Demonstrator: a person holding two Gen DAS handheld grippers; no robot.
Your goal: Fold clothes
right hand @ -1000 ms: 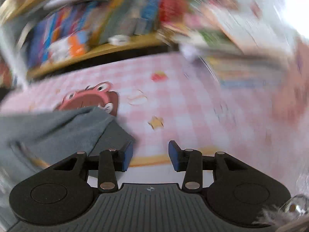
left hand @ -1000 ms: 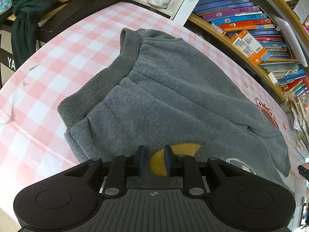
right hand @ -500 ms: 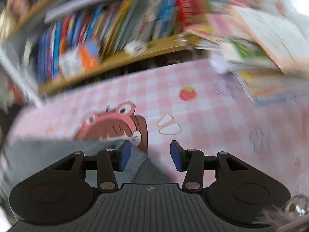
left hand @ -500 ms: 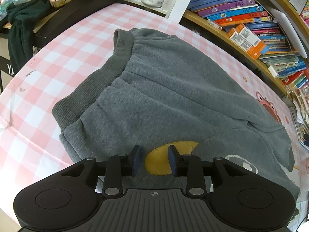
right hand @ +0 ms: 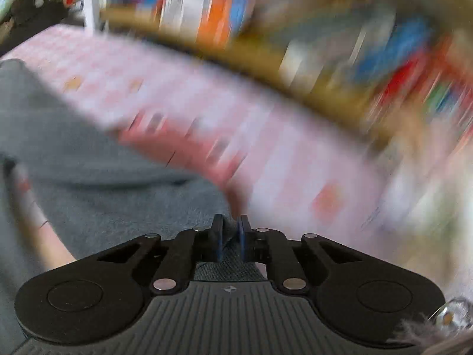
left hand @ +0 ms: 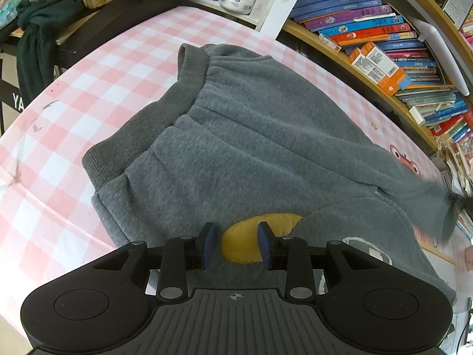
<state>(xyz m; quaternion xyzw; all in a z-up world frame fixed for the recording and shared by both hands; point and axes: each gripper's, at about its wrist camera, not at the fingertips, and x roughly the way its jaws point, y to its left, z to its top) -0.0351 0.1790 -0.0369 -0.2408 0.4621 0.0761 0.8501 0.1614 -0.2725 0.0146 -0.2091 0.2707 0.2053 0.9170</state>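
Sweatshirt [right hand: 88, 183] fabric between right gripper [right hand: 230, 238] jaws.

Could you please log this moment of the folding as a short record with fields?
garment: grey sweatshirt lying on the pink checked tablecloth
left gripper: open, above the yellow patch, holding nothing
right gripper: shut on grey fabric at the sweatshirt's edge
right view: heavily blurred
background: bookshelf behind the table
fold state: not yet folded over

Only legible txt: white "YA" on black panel [left hand: 18, 102] at left edge; book spines unreadable.
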